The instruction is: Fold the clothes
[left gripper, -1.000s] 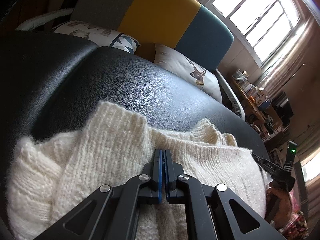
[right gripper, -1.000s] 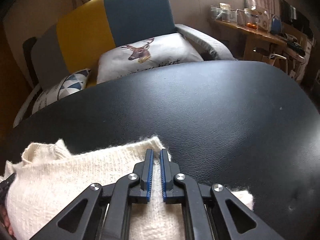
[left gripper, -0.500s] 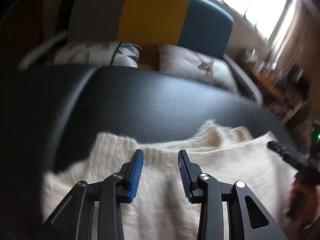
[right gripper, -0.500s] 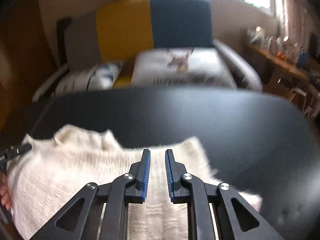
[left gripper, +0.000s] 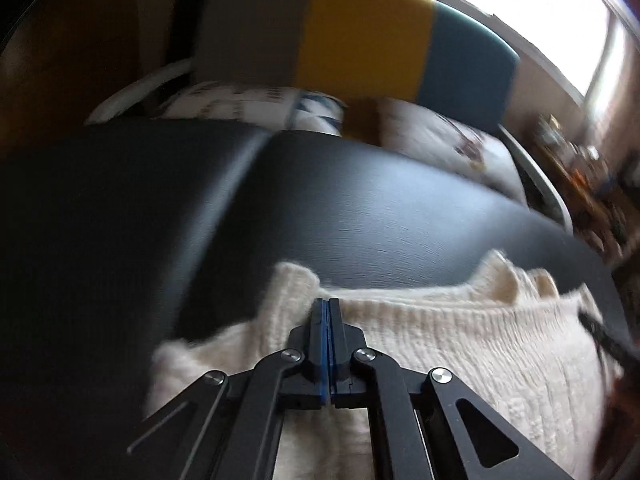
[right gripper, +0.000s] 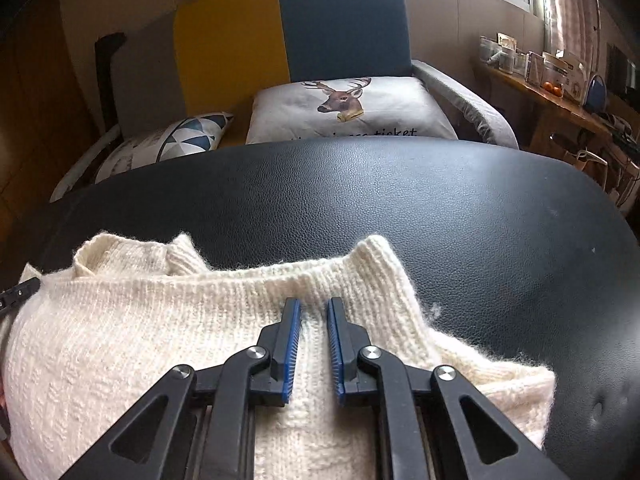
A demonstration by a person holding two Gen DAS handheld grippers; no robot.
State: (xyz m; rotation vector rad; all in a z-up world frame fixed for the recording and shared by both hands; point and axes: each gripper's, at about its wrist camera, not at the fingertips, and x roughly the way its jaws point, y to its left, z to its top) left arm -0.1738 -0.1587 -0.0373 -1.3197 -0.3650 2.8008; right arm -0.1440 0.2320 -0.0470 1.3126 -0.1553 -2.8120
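A cream knitted sweater [left gripper: 460, 344] lies folded on a black padded surface [left gripper: 360, 220], its ribbed top edge facing the sofa. My left gripper [left gripper: 326, 306] is shut, blue pads together, right at the left end of that top edge; no knit shows between the pads. In the right wrist view the sweater [right gripper: 160, 320] fills the lower left. My right gripper [right gripper: 314, 306] hovers over its upper right part just below the ribbed edge, jaws closing with a narrow gap, knit visible under the gap. The left gripper's tip [right gripper: 16, 294] shows at the left edge.
Black padded surface [right gripper: 400, 208] stretches beyond and to the right of the sweater. Behind it stands a sofa [right gripper: 280, 40] with a grey, yellow and teal back and a deer cushion [right gripper: 344, 108]. A cluttered wooden desk [right gripper: 560, 92] runs along the right wall under the window.
My left gripper's jaws, wide apart half a second ago, have shut again at the sweater's upper left corner. My right gripper has shifted over the knit, its gap a little wider than a second ago.
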